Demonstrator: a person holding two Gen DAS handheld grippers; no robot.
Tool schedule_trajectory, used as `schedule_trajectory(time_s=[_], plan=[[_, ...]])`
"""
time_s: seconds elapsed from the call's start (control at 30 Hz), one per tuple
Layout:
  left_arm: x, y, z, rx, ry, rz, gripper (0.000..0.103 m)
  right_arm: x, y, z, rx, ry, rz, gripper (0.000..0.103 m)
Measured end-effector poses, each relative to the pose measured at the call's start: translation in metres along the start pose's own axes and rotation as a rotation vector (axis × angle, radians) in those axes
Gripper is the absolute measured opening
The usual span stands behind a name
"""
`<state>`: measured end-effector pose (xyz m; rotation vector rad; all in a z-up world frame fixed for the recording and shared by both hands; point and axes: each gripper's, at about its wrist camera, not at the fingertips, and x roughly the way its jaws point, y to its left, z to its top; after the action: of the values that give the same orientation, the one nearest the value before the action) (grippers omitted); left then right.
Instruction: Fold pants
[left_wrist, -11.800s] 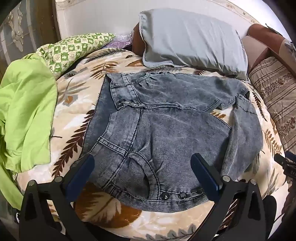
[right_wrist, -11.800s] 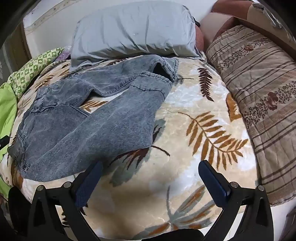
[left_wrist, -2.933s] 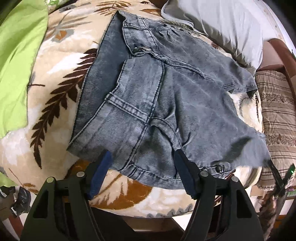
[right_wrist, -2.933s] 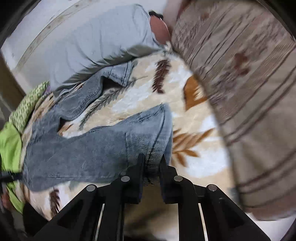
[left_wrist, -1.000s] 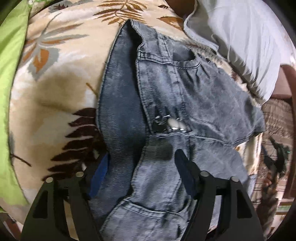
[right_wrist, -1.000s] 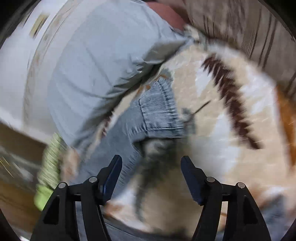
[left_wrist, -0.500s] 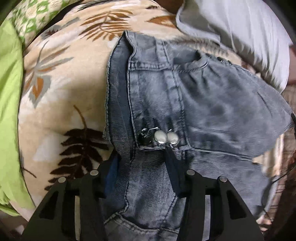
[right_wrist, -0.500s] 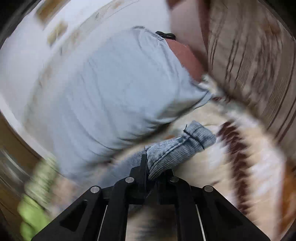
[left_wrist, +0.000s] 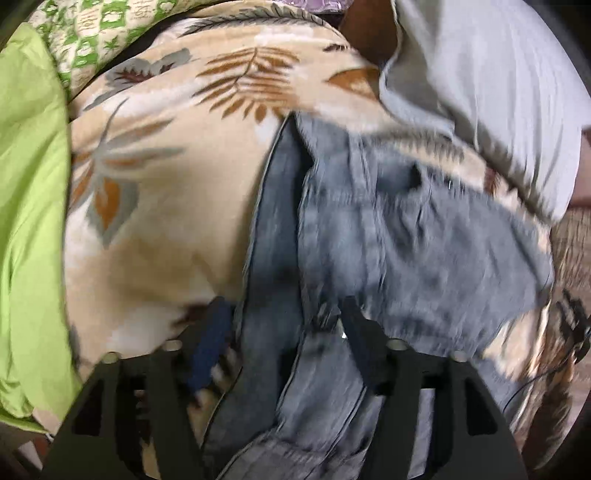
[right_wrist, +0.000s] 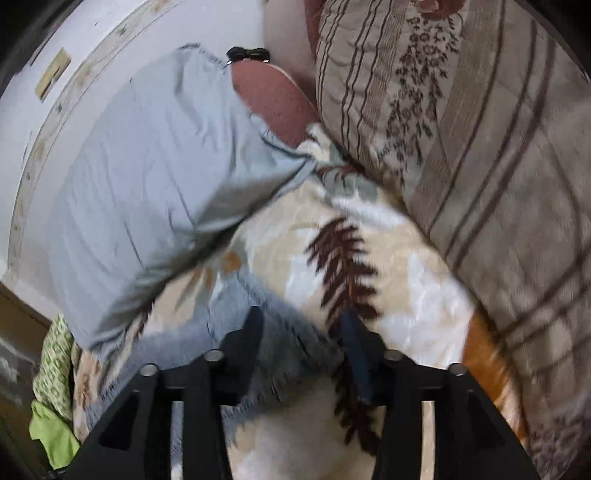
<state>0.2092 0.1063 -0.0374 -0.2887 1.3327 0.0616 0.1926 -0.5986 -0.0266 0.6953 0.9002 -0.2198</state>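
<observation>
Now | left gripper, right gripper: both opening over pants, gripping nothing | risk: fold slumping on soft blanket

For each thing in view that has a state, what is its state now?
Jeans: folded over, lying on the leaf-print blanket.
Left gripper: opening, denim between its jaws, not clamped.
Right gripper: opening, jeans edge between its jaws.
Grey pillow: lying against the headboard.

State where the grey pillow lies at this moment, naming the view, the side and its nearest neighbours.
In the right wrist view the grey pillow lies upper left on the leaf-print blanket, against the white headboard, left of the striped cushion.
</observation>
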Motion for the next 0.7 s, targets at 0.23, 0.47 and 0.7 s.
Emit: schedule_trajectory(time_s=[0.23,0.47,0.7], plan=[[0.051,-0.028,0.035,0.003,0.081,0.087,0.069,0.07,0.046,0.019,-0.126,0.117,-0.009,0.064],[0.048,-0.038,0.038,0.037,0.048,0.087,0.069,0.074,0.1,0.015,-0.454,0.07,-0.095,0.012],[0.066,-0.041,0.042,0.037,0.015,0.175,0.073,0.122,0.077,0.007,-0.419,0.101,-0.337,0.019]])
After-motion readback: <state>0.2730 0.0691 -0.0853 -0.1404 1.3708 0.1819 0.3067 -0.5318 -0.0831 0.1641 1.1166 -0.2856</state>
